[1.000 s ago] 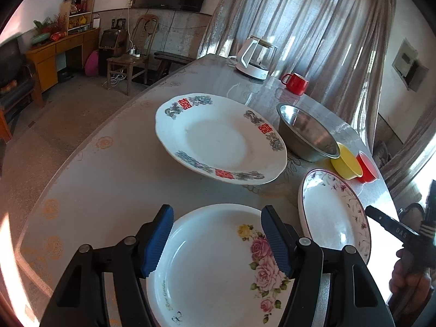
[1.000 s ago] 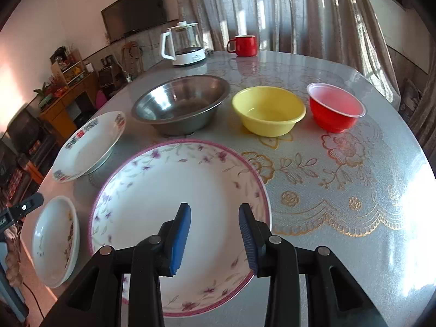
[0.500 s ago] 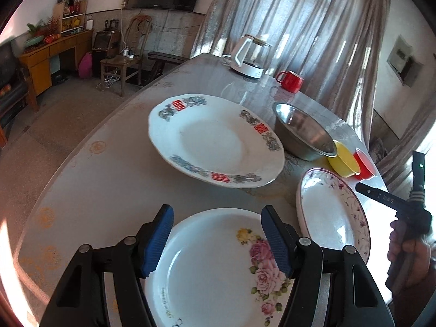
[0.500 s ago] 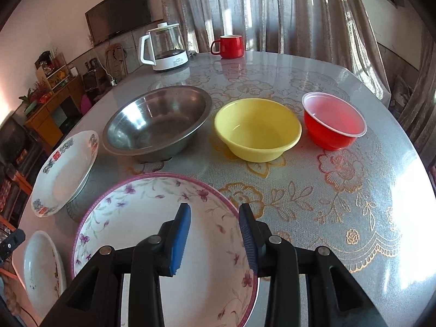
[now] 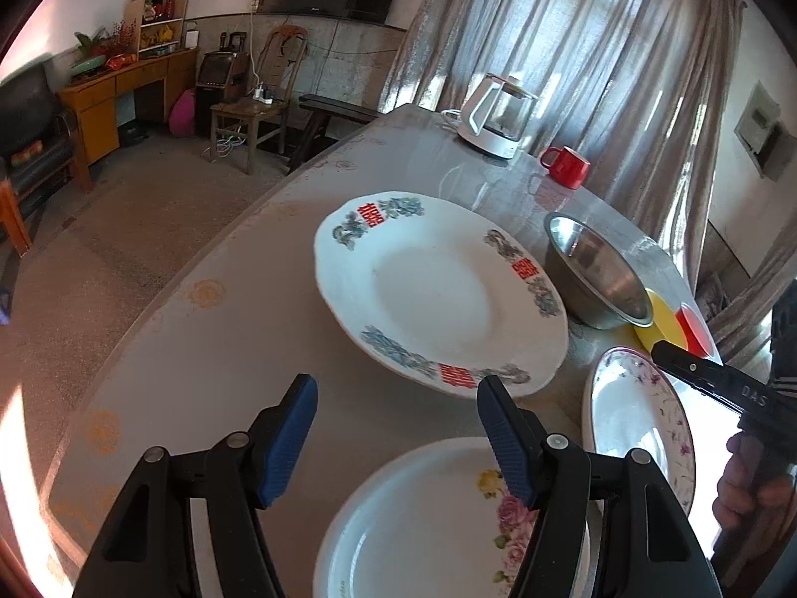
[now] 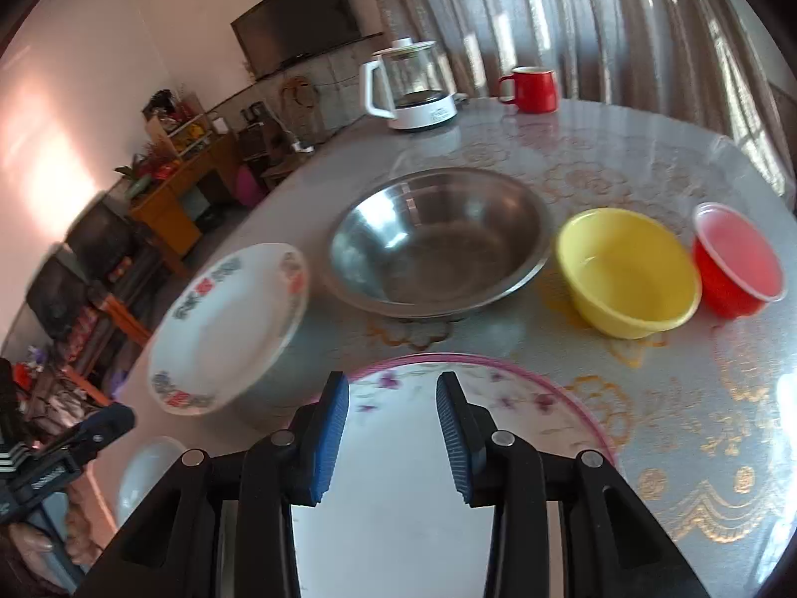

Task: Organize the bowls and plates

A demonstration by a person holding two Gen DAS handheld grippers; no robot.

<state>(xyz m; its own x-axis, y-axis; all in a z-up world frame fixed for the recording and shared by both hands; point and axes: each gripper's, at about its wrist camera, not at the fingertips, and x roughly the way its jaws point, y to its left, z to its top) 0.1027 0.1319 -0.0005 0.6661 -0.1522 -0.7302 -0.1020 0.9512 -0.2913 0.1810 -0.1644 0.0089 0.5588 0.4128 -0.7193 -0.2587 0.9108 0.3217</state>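
We hold both grippers empty: the left gripper half open above the rose plate, the right gripper narrower over the purple-rimmed plate. We should widen before pinching a rim squarely.

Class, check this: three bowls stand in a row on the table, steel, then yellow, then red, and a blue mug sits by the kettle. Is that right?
One detail is wrong: the mug is red, not blue, as the right wrist view shows. The rest holds: the steel bowl, yellow bowl and red bowl stand in a row on the table, and the mug sits by the kettle.
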